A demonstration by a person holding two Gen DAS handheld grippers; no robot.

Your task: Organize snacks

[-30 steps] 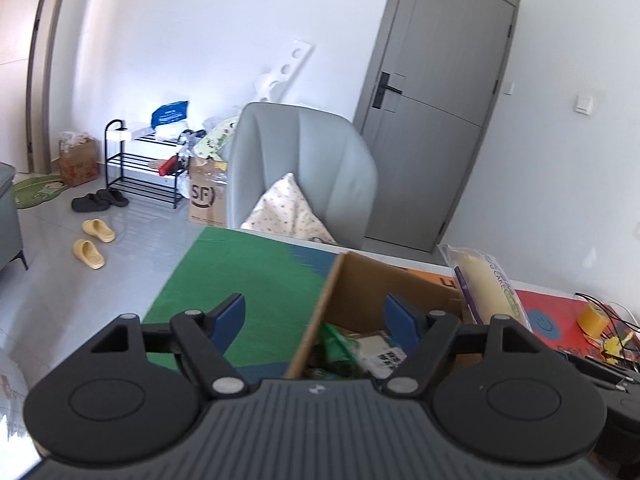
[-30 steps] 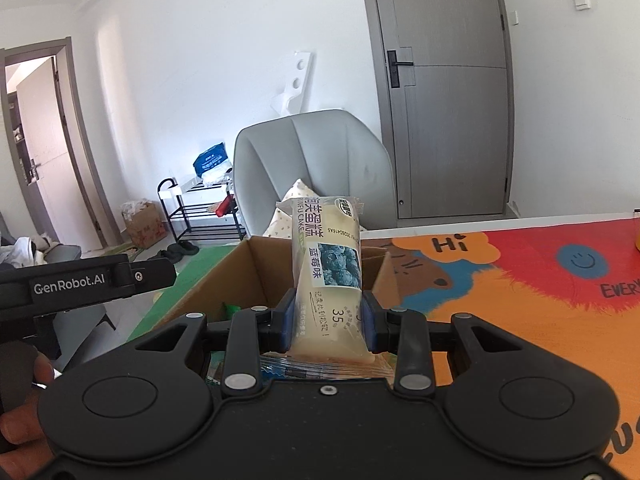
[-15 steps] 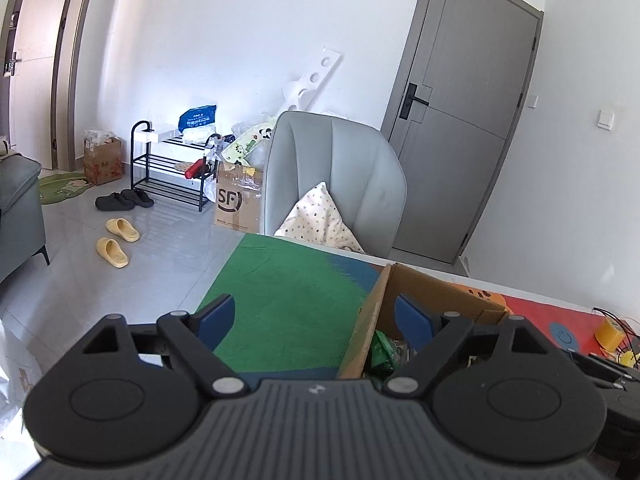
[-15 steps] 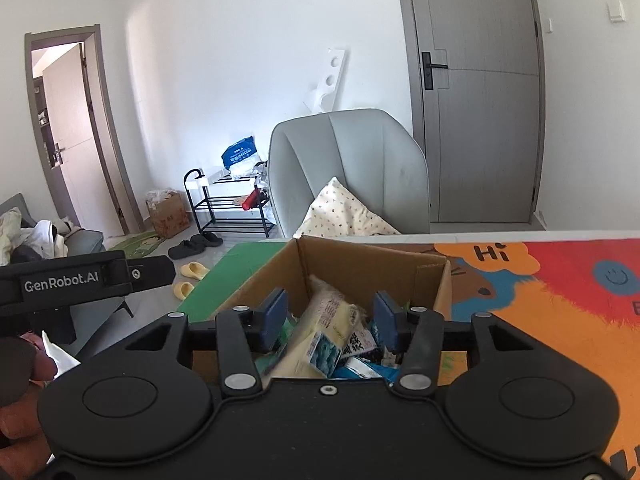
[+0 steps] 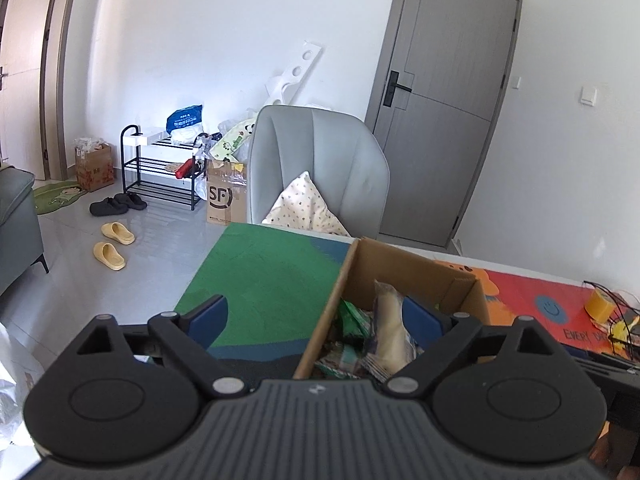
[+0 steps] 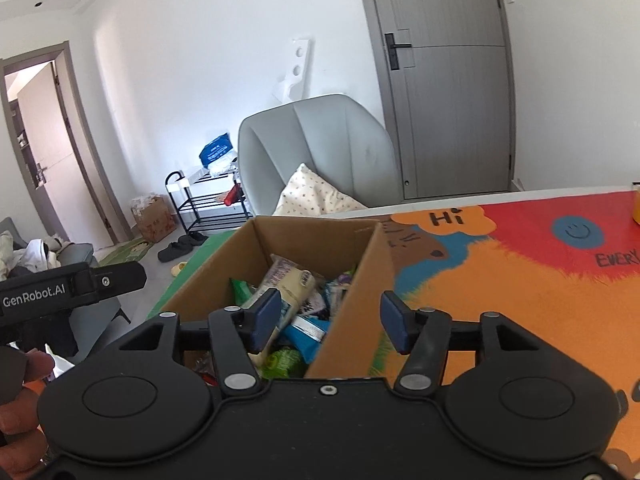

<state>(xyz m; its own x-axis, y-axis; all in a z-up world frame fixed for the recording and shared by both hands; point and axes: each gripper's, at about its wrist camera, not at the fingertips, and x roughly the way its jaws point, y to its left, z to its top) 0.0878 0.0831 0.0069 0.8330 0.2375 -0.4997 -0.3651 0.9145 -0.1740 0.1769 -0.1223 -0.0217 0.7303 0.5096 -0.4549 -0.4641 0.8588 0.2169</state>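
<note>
**Snack box on table — both grippers empty, jaws parting**

Cardboard box point(image 6: 276, 264) stands open on the table, on a colourful printed mat point(image 6: 520, 280) that is green on the box's left side and orange and red on its right. Inside lies a loose heap of packets. A cream-coloured cake packet point(image 6: 290, 284) rests on top, tilted, its purple-printed end toward the far wall of the box. Green wrappers point(image 5: 352, 320) lie toward the box's left wall; a blue packet point(image 6: 306, 334) sits at the near right corner.

Right gripper point(image 6: 326, 326): jaws at a middling gap and opening, nothing gripped. The left pad hangs over the box contents, the right pad outside the box's right wall — that wall's near end shows between them.

Left gripper point(image 5: 316, 320): jaws wide and opening further, nothing held. Its left pad is over the green mat, its right pad over the box interior just beside the cake packet; contact there cannot be determined.

Beyond the table: grey chair point(image 5: 320, 168) with a patterned cushion point(image 5: 304, 208), and a grey door point(image 6: 444, 92), closed. A yellow object point(image 5: 599, 304) sits at the mat's far right.
</note>
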